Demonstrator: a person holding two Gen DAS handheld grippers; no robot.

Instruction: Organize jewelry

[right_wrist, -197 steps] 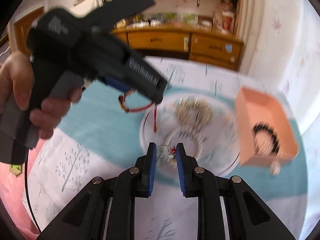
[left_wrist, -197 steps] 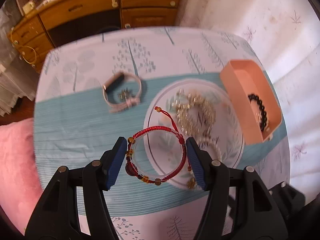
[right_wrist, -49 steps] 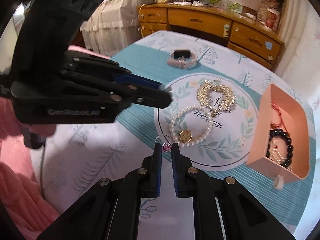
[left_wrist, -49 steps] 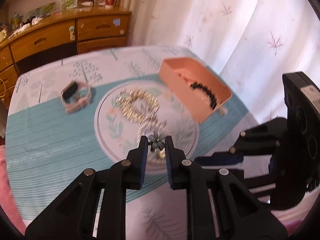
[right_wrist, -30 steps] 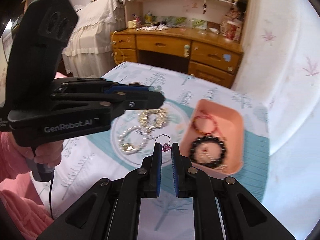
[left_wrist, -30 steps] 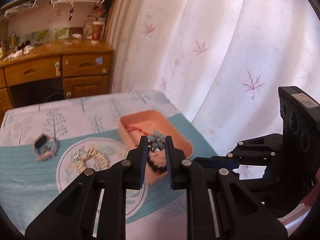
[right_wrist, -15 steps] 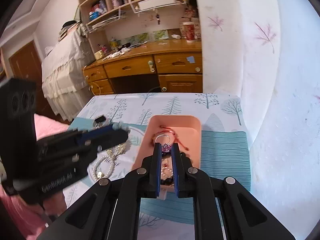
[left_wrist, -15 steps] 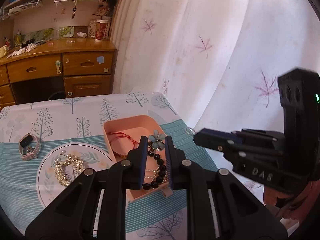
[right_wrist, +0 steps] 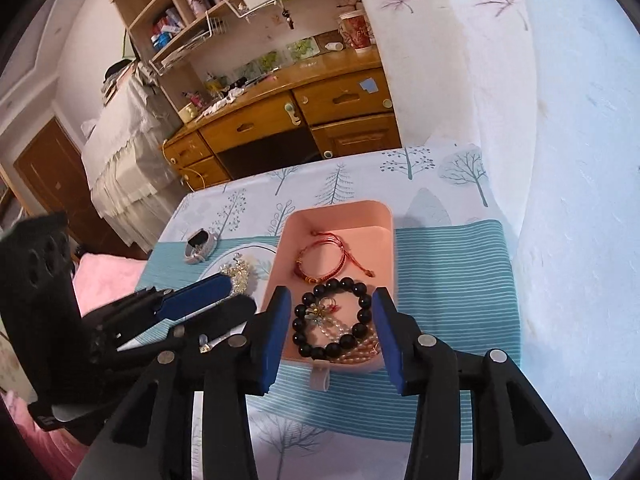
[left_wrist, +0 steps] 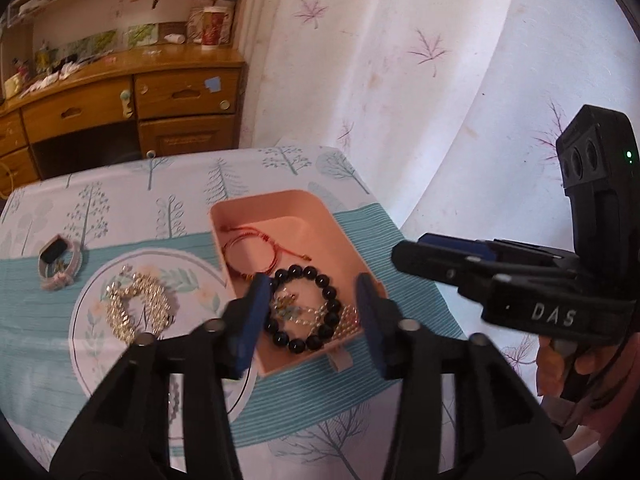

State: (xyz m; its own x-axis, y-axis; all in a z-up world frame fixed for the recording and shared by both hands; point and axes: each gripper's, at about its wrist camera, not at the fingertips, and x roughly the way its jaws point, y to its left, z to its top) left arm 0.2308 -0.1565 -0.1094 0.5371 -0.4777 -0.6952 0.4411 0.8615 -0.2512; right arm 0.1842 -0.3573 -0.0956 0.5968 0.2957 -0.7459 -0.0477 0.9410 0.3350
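A pink tray (left_wrist: 280,197) (right_wrist: 340,207) holds a red string bracelet (left_wrist: 248,254) (right_wrist: 320,264), a black bead bracelet (left_wrist: 320,312) (right_wrist: 362,292), a flower brooch (left_wrist: 286,307) (right_wrist: 316,314), a small ring (right_wrist: 334,303) and pearls (right_wrist: 362,346). My left gripper (left_wrist: 312,312) hovers over the tray's near end with its jaws opening and nothing pressed between them. My right gripper (right_wrist: 331,328) hangs over the same end, jaws opening and empty. Each gripper shows in the other's view: the right gripper (left_wrist: 412,246) and the left gripper (right_wrist: 236,294).
A gold chain bracelet (left_wrist: 136,308) lies on a round placemat (left_wrist: 80,344) left of the tray, and a watch band (left_wrist: 60,260) lies farther left. A wooden dresser (left_wrist: 120,112) stands behind the table, a white curtain (left_wrist: 400,80) to the right, a pink cushion (right_wrist: 104,276) at left.
Both grippers came over the pink tray and their jaws parted. The flower brooch left my left gripper and the ring left my right; both now lie inside the black bead bracelet.
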